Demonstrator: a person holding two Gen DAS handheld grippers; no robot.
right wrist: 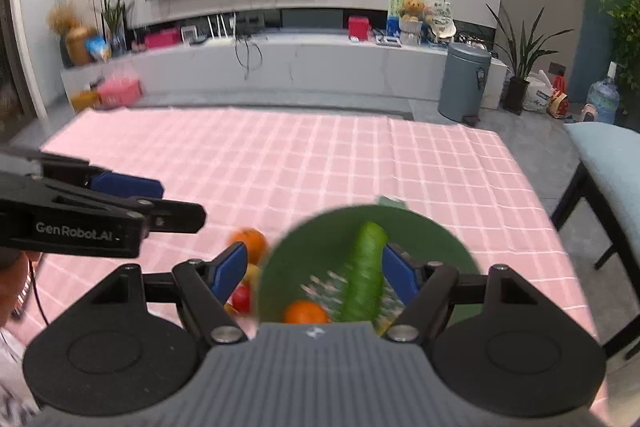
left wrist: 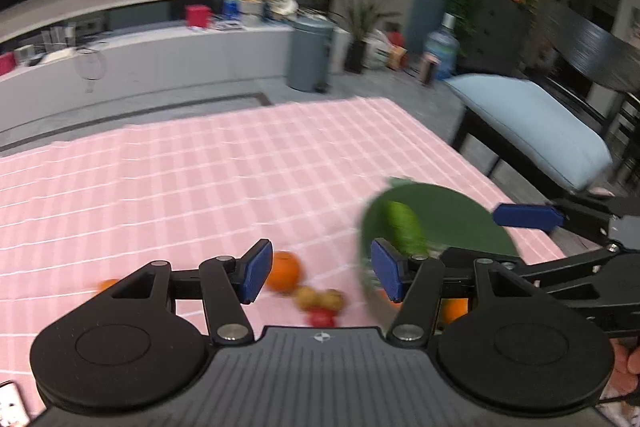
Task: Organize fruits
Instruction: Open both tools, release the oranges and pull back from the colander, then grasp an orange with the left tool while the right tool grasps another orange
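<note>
A green bowl (right wrist: 424,235) stands on the pink checked cloth (right wrist: 280,155) and holds a cucumber (right wrist: 366,267) and an orange (right wrist: 306,311). My right gripper (right wrist: 316,273) is open above the bowl's left rim, empty. Left of the bowl lie an orange (right wrist: 250,241), a red fruit (right wrist: 241,298) and a yellow one. In the left wrist view, my left gripper (left wrist: 322,273) is open and empty above an orange (left wrist: 285,271), brown fruits (left wrist: 320,299) and a red fruit (left wrist: 320,317). The bowl (left wrist: 448,215) with the cucumber (left wrist: 406,229) is to its right.
A small orange (left wrist: 107,283) lies at the far left on the cloth. A chair with a blue cushion (left wrist: 532,123) stands by the table's right side. A phone (left wrist: 12,405) lies at the near left corner. A grey bin (right wrist: 462,83) stands on the floor beyond.
</note>
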